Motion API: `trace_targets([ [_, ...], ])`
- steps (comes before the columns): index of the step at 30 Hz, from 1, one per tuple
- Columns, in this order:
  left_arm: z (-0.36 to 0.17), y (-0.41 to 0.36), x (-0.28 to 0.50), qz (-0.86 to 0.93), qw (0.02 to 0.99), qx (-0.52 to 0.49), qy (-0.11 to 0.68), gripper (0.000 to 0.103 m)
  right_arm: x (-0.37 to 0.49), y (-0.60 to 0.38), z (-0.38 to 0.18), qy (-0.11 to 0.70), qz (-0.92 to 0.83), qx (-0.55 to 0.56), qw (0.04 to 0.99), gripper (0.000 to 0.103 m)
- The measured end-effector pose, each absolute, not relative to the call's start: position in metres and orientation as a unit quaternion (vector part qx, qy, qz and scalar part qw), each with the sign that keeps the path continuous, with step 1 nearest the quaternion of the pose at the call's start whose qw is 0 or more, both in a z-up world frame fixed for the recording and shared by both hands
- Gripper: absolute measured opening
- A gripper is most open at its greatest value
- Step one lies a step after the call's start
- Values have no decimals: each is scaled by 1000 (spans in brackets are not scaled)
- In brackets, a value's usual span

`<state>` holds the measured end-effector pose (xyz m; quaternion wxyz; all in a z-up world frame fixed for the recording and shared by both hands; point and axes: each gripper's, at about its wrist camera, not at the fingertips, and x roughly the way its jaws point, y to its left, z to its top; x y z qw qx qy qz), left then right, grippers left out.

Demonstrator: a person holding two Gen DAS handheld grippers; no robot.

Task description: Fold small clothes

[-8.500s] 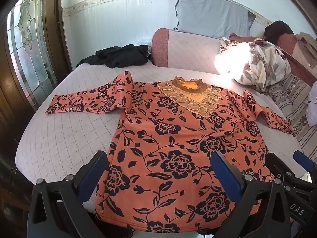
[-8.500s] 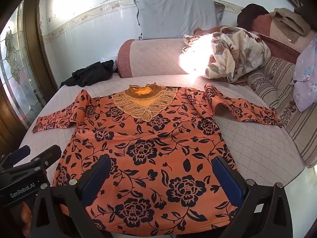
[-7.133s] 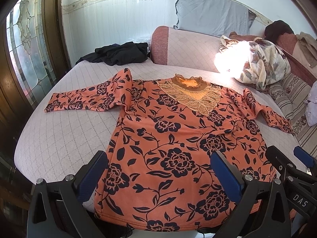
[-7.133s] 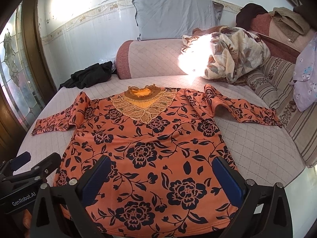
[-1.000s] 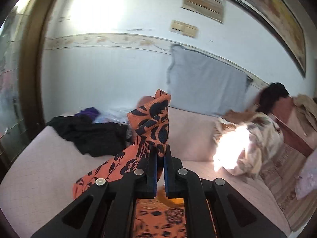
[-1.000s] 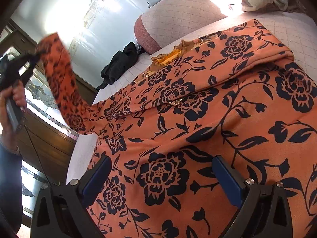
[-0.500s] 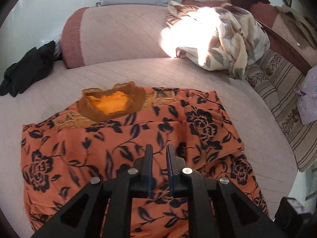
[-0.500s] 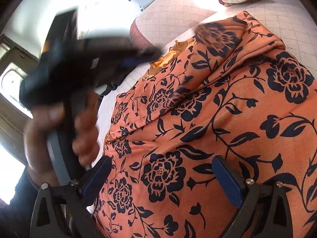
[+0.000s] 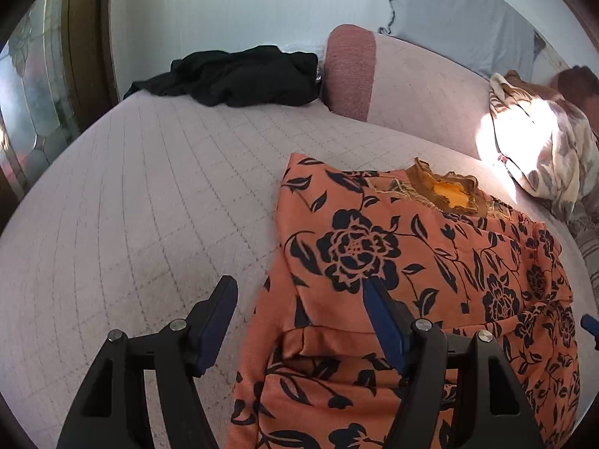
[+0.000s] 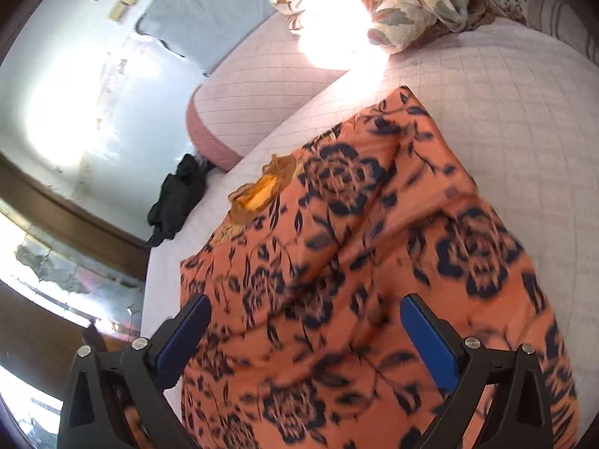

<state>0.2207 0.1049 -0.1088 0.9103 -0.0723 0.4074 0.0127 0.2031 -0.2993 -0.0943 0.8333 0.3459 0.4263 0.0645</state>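
The orange floral top (image 9: 411, 262) lies on the quilted bed (image 9: 149, 205), both sleeves folded in over its body so it forms a narrow strip, with the yellow lace collar (image 9: 449, 196) at the far end toward the bolster (image 9: 352, 71). The left hand-held gripper (image 9: 299, 318) hangs low over the top's left edge; its jaws have just been opening and now stand well apart, one blue pad over the bare bed cover and the other over the folded sleeve, pressing on nothing. The right hand-held gripper (image 10: 305, 340) hovers over the lower half of the top (image 10: 355, 280), its jaws spread wide and empty, the cloth under it blurred. A black garment (image 9: 232, 75) is heaped at the bed's far left corner, and a floral blanket (image 9: 543, 149) sits in bright sunlight at the far right, beside a grey pillow (image 9: 460, 18) propped against the wall.
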Motion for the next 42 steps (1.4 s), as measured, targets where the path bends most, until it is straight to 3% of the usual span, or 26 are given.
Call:
trace_targets([
  [5, -123, 106, 221, 14, 908, -81, 412, 70, 279, -295, -96, 490, -28, 327, 807, 102],
  [10, -113, 112, 222, 6, 907, -117, 405, 70, 317, -272, -116, 554, -134, 228, 790, 101],
  [12, -113, 110, 221, 4, 906, -109, 409, 70, 319, -261, -120, 564, -149, 180, 792, 95],
  [13, -115, 109, 221, 0, 905, -103, 413, 70, 318, -257, -123, 570, -158, 161, 790, 70],
  [14, -116, 107, 221, -2, 903, -99, 418, 70, 317, -257, -127, 579, -162, 154, 784, 21],
  [15, -118, 106, 222, -4, 900, -97, 424, 70, 314, -260, -131, 586, -164, 160, 777, 11],
  [21, -131, 106, 226, -3, 885, -97, 455, 70, 290, -281, -113, 547, -147, 204, 798, 11],
  [29, -132, 106, 227, 9, 889, -105, 446, 70, 269, -258, 20, 338, -22, 246, 908, 7],
  [32, -132, 104, 229, 15, 891, -102, 442, 70, 257, -284, -13, 333, -43, 280, 899, 7],
  [37, -134, 101, 232, 17, 892, -92, 442, 70, 246, -344, -139, 475, -126, 351, 797, 11],
  [40, -134, 101, 233, 17, 892, -93, 442, 71, 233, -341, -130, 451, -103, 345, 816, 13],
  [42, -135, 101, 234, 18, 892, -94, 442, 72, 237, -331, -114, 454, -69, 331, 824, 25],
])
